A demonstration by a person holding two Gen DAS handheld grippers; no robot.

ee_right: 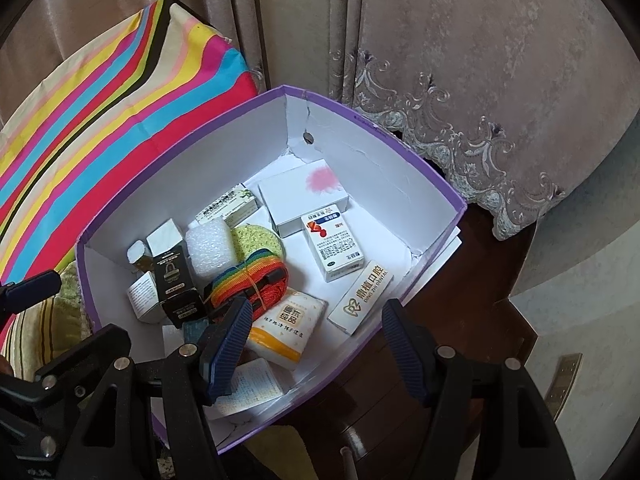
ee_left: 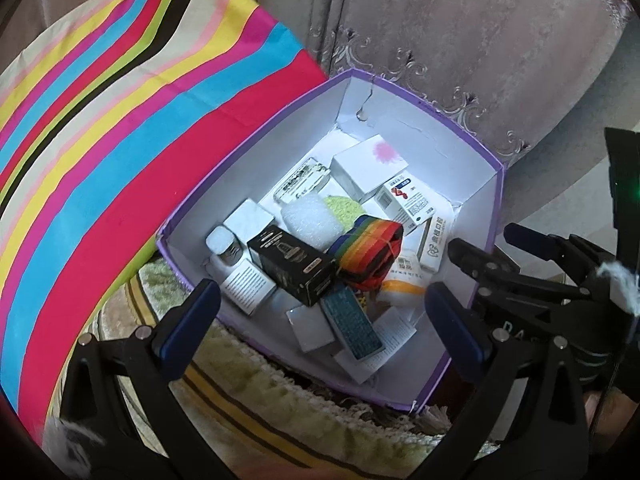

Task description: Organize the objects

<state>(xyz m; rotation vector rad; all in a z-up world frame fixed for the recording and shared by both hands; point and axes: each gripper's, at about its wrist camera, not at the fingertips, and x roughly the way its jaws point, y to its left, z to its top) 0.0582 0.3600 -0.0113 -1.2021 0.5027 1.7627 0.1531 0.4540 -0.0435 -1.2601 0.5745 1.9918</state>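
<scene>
Left gripper (ee_left: 320, 322): nearest the lens; my two blue-padded fingers stand wide apart above the near edge of the box, nothing between them.
Right gripper (ee_right: 316, 346): my fingers are spread about halfway, empty; one pad over the box's near side, the other outside its right wall.
Striped cushion (ee_left: 120, 128): largest item, left of the box, pressed against its left wall.
Curtain (ee_right: 460, 60): grey, embroidered hem, behind the box.
Purple box (ee_right: 436, 184): open top, white inside, all small items lie in it.
White box with pink mark (ee_right: 304, 196): far end, lying flat.
Black carton (ee_left: 292, 264): near left, tilted over smaller white boxes.
Rainbow strap (ee_right: 248, 276): rolled, centre, touching the tissue pack (ee_right: 288, 328).
Medicine box (ee_right: 330, 248): right of centre, flat.
Dental box (ee_right: 360, 298): against the right wall.
Foam piece (ee_right: 208, 246): beside the green sponge (ee_right: 256, 242).
</scene>
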